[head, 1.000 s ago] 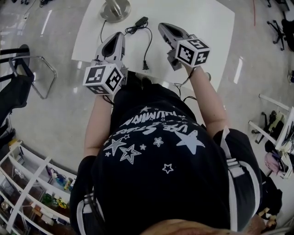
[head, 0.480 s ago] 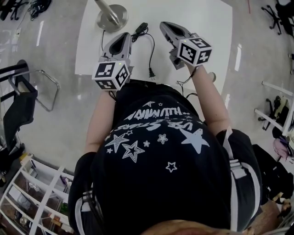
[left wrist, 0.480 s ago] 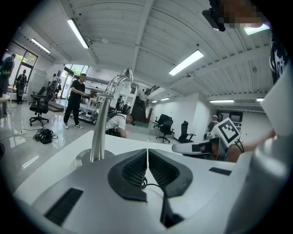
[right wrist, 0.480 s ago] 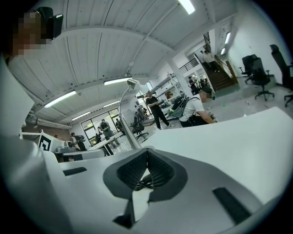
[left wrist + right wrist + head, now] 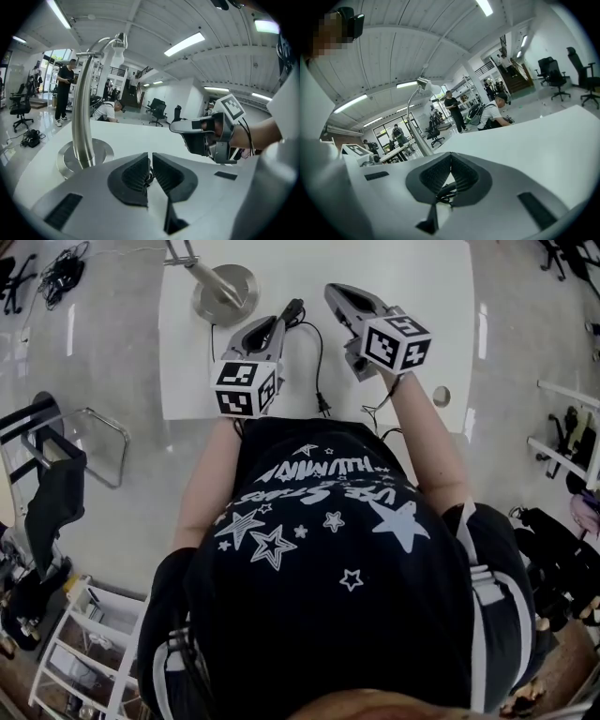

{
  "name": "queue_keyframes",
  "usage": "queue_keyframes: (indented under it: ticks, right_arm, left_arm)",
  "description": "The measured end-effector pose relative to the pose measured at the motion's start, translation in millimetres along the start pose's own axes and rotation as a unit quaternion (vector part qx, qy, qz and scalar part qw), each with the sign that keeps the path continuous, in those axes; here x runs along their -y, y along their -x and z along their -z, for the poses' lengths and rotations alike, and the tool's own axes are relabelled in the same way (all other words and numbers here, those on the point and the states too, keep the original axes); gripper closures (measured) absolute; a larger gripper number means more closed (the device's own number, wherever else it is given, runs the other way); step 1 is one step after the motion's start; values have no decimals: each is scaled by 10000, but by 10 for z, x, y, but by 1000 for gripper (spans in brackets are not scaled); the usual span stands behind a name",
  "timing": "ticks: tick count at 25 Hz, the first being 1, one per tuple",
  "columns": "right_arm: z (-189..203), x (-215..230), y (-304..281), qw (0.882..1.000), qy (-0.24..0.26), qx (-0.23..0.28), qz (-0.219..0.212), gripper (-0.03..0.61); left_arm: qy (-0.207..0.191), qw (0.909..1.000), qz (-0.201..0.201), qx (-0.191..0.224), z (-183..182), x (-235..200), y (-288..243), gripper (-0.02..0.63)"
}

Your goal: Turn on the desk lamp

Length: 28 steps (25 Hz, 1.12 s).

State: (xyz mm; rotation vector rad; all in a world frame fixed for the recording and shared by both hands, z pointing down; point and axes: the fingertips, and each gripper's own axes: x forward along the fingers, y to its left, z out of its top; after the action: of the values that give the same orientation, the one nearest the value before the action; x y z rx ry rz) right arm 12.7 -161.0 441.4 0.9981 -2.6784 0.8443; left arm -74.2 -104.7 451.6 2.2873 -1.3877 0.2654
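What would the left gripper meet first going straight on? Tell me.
Likely the black inline switch on the lamp's black cord, just ahead of the shut left gripper; the round silver lamp base lies off-line, leftward. Depth unclear.

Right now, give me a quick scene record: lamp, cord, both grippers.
surface: white table
target: desk lamp, round metal base at the table's far left, stem rising from it; no glow visible
power: black cord lies between the grippers, with an inline block, likely the switch
plug: plug lies loose near the table's near edge, in no socket
left: left gripper shut, tip beside the inline block
right: right gripper shut, holding nothing, right of the cord
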Motion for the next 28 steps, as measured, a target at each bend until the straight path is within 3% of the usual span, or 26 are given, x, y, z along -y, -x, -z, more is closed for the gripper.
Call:
queue_keyframes:
  ticks: [7,15,23,28]
  right_arm:
    - [57,97,-29,9997,-168,-29,202,572]
    - [125,149,-34,9990,-291,-39,334,572]
    - [176,181,-12,9984,-348,-72,443,572]
    - [153,241,33,9978,-385,-53,530,572]
  left_arm:
    - [251,9980,302,-491,191,-24,-165,522]
    - [339,9960,411,-723,306,-52,-325,413]
    - [697,9903,505,-1087,472,-91,-497,410]
    - [626,9889,408,-1284,520,-155,-549,410]
